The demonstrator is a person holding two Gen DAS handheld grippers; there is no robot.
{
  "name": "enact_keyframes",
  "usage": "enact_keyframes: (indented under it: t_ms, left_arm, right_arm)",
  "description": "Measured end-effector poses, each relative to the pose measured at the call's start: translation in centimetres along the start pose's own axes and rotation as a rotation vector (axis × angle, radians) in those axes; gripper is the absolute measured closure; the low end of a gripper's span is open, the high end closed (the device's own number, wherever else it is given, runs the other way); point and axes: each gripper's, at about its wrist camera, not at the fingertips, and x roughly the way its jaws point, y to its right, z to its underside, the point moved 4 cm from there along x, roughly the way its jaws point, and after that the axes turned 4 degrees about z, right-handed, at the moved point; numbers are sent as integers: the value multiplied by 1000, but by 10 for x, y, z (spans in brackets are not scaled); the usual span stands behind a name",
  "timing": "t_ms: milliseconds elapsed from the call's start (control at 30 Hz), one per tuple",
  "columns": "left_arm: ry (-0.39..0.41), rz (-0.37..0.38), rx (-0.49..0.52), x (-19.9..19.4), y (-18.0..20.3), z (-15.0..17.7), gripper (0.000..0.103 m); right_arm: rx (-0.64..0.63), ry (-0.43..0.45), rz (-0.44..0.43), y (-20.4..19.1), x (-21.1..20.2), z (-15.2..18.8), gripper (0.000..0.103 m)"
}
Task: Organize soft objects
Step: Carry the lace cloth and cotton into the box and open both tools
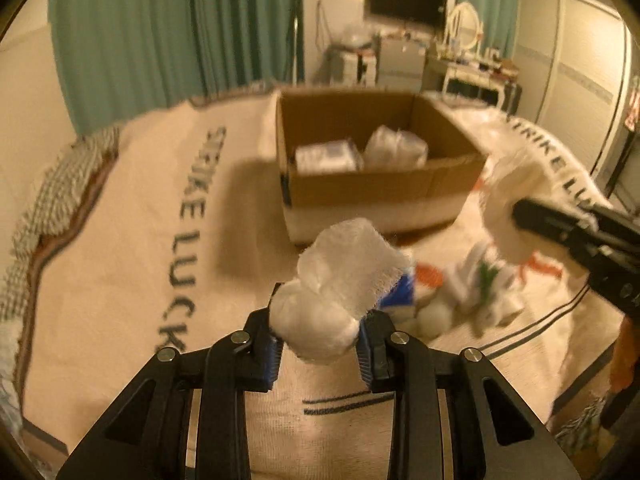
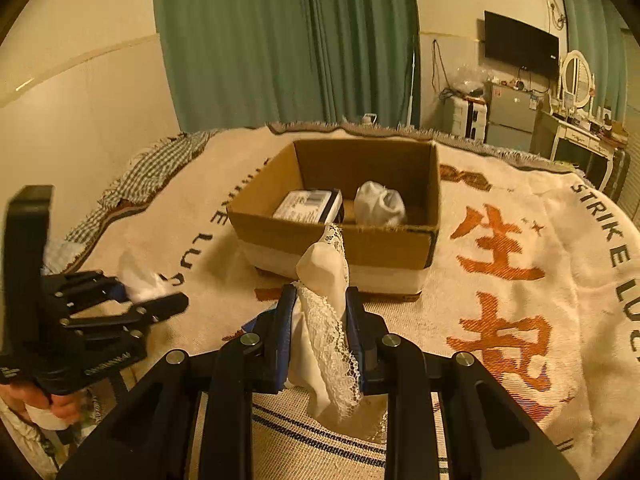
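Pinching a white gauze bundle (image 1: 340,292) between its blue pads, the left gripper (image 1: 320,344) holds it above the blanket (image 1: 120,280). Right gripper (image 2: 320,332) clamps a lace-trimmed cloth (image 2: 324,320). Cardboard box (image 2: 340,248) sits just beyond both, holding a wrapped packet (image 2: 310,206) and a white bundle (image 2: 378,204).

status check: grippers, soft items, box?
Left gripper shut on white gauze bundle. Right gripper shut on lace cloth. Both short of cardboard box, which holds a packet and white bundle. Path ahead open.
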Motion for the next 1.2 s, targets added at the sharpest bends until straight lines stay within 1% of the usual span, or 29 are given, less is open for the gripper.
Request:
enact_keyframes:
  t_ms: [167,233,300,367,500,533,667,733,833,933,1033,1133,1200]
  left_arm:
    - [83,13,26,-19,4,-36,73]
    - [110,21,36,-27,9,-52,73]
    - [138,10,55,-31,14,-66,73]
    - [168,6,72,-34,19,-82,73]
    - [199,18,73,-28,22,-113,73]
    - [204,17,71,-25,22,-120,73]
    - [203,14,69,0,22,-146,73]
    - [191,16,68,18,22,-156,73]
    - [165,11,68,45,19,-165,73]
    - [130,15,55,77,18,-171,73]
    - [106,25,53,106,18,-175,73]
    - [97,23,65,129,21,-176,72]
    - [82,18,80,137,24,-173,70]
  right_arm:
    - [-15,60,10,-2,-25,-25,80]
    - [-23,92,11,-2,-35,-44,80]
    - [-23,122,8,2,-42,-63,80]
    - [-22,147,6,5,-45,-79,80]
    - [-12,180,3,16,-41,-114,80]
    - [-7,185,-2,19,-35,-124,80]
    - [11,182,-23,31,-12,-146,80]
    - [35,166,-37,40,8,-156,80]
    - [59,144,-35,53,40,-165,80]
    - [96,100,-49,68,77,-168,79]
    - [103,64,-38,81,110,-165,79]
    - [117,38,-32,92,135,-158,79]
    - [124,30,-35,97,143,-155,79]
